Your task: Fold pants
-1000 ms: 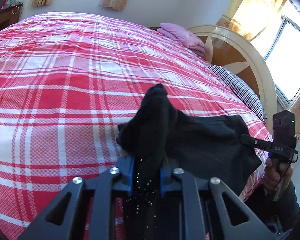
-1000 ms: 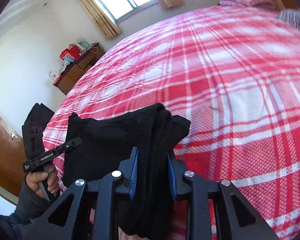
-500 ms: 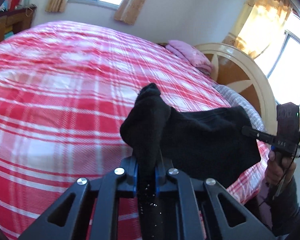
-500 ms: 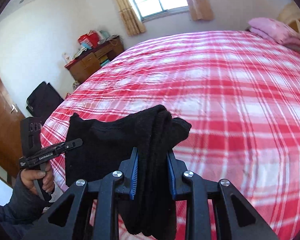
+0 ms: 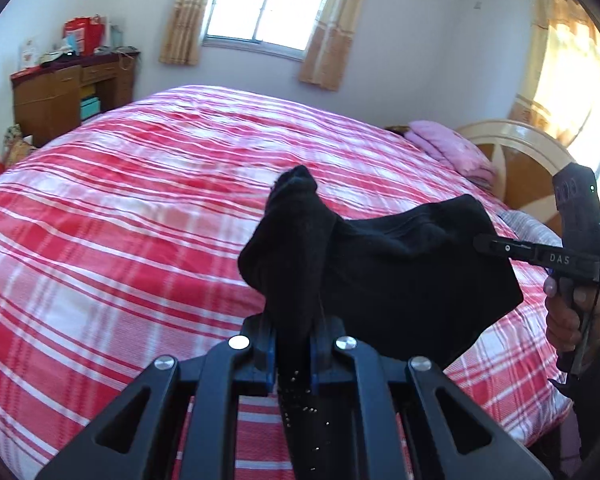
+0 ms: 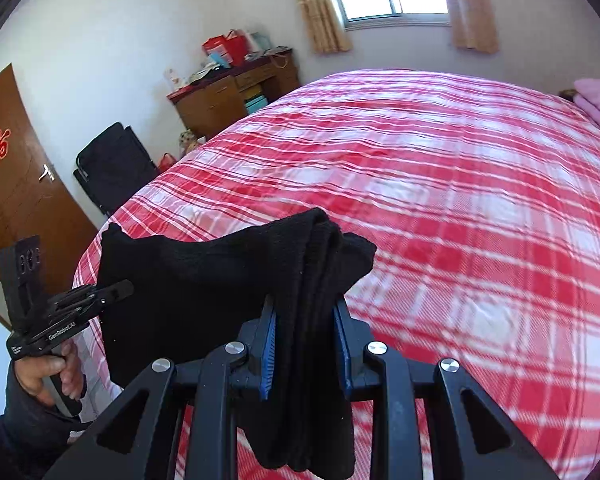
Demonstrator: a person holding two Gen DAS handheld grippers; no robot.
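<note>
Both grippers have risen, lifting black pants (image 5: 400, 280) clear above the red plaid bed (image 5: 120, 240); left gripper (image 5: 294, 356) and right gripper (image 6: 305, 348) each pinch bunched fabric tightly.

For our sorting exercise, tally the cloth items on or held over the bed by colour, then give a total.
Black: 1, the black knit pants, held by both grippers.
Pink: 1, the folded pink blanket.
Red-and-white: 1, the plaid bedspread.
Total: 3

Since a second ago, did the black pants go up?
Yes. The pants rose: their bunched top was low on the plaid bed, now nearer its far edge, gripped by both grippers.
</note>
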